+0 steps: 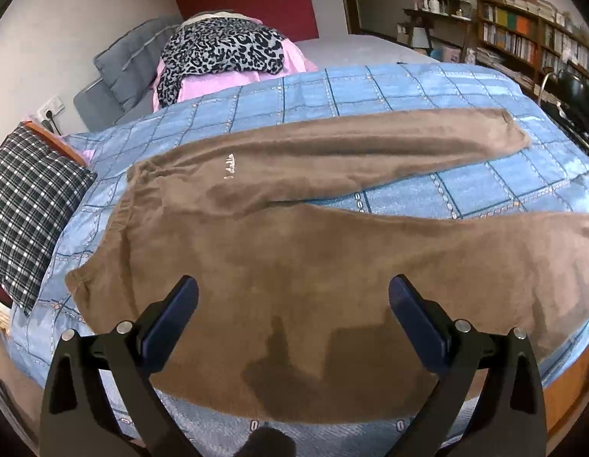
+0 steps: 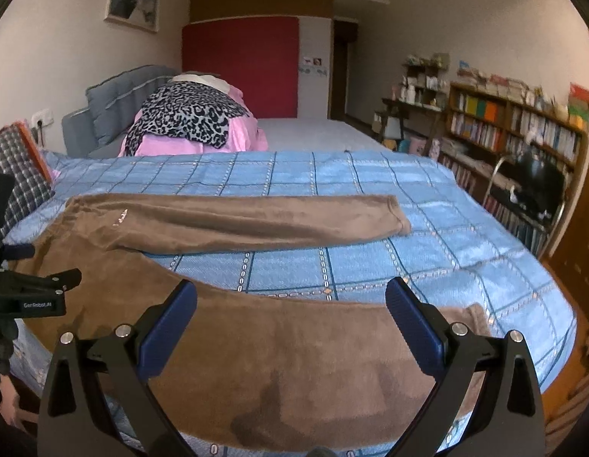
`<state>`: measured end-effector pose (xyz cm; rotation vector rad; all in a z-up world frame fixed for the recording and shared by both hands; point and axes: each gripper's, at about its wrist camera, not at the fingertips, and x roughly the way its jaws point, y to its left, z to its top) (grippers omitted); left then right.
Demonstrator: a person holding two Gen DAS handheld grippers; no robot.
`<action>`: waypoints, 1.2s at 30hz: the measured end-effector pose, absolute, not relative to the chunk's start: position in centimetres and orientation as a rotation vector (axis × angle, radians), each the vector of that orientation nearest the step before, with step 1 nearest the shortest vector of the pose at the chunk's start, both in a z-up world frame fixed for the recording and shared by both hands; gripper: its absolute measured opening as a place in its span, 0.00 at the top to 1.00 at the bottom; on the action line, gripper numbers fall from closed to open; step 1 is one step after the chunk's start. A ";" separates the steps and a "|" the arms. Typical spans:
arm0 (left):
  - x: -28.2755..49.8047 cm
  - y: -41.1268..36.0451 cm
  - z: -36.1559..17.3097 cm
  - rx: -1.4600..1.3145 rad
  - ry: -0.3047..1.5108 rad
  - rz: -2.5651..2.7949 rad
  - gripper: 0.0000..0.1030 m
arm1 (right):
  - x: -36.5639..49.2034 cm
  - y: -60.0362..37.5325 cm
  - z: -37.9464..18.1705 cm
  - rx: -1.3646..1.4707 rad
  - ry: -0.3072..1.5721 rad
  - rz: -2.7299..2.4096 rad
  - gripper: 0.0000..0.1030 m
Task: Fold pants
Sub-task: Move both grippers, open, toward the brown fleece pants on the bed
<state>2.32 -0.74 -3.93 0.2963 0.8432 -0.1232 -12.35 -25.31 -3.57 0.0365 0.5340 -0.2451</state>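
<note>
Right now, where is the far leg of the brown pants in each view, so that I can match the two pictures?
Left wrist view: the far leg runs across the middle, its cuff at the right.
Right wrist view: the far leg lies left of centre, its cuff near the middle.
Shared landmark: the leopard-print cloth behind the blue bedspread.

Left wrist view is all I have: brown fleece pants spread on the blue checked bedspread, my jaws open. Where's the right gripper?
Observer: The right gripper is over the near leg of the brown fleece pants, jaws open, holding nothing.
Operator: Near leg's cuff? It runs off my frame.
Observer: The cuff lies flat on the blue checked bedspread, beside the right gripper's outer finger.
Operator: Are the grippers close together?
Observer: The left gripper shows at the right wrist view's left edge, by the waistband end.
</note>
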 end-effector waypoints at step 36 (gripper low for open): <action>4.3 0.3 -6.6 0.282 0.885 -0.100 0.02 | -10.1 -27.6 -6.8 0.159 0.695 -0.268 0.05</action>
